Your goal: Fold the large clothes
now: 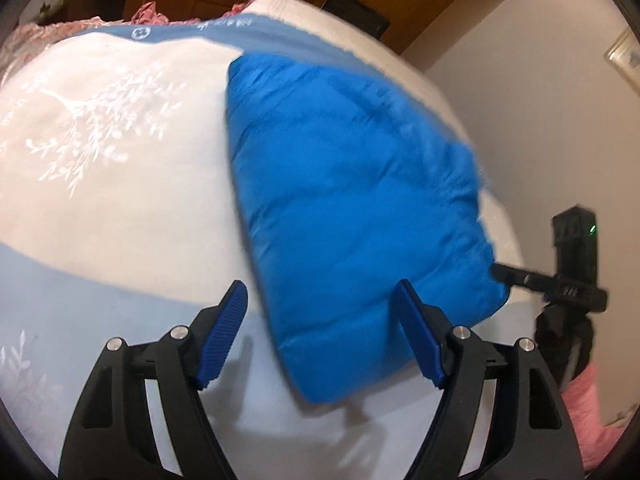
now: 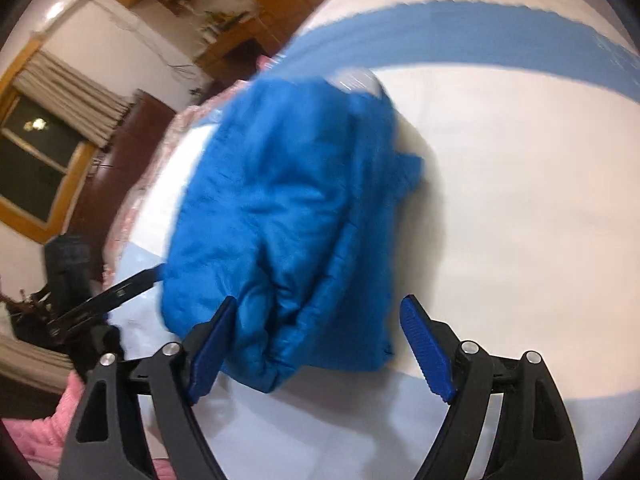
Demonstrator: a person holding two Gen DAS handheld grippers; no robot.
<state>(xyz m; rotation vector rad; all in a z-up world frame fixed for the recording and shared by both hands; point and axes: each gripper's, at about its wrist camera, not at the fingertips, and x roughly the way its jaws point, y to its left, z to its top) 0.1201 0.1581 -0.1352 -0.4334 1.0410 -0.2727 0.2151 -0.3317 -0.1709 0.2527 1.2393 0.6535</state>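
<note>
A puffy bright-blue jacket (image 1: 352, 200) lies folded into a thick bundle on the bed. In the left wrist view my left gripper (image 1: 320, 336) hovers at the bundle's near corner, jaws wide; the corner reaches in between the blue pads without being pinched. My right gripper (image 1: 520, 278) shows at the jacket's right edge. In the right wrist view the jacket (image 2: 280, 220) fills the middle, and my right gripper (image 2: 320, 344) stands open over its near end, the left pad beside a fold. The left gripper (image 2: 132, 284) pokes in at the bundle's left side.
The bed's quilt (image 1: 120, 200) is white with pale-blue bands and a leaf print. Pink fabric (image 2: 60, 420) lies at the near edge. A dark wooden cabinet (image 2: 128, 160), a window (image 2: 36, 152) and wooden furniture stand beyond the bed. A white wall (image 1: 520, 120) is at the right.
</note>
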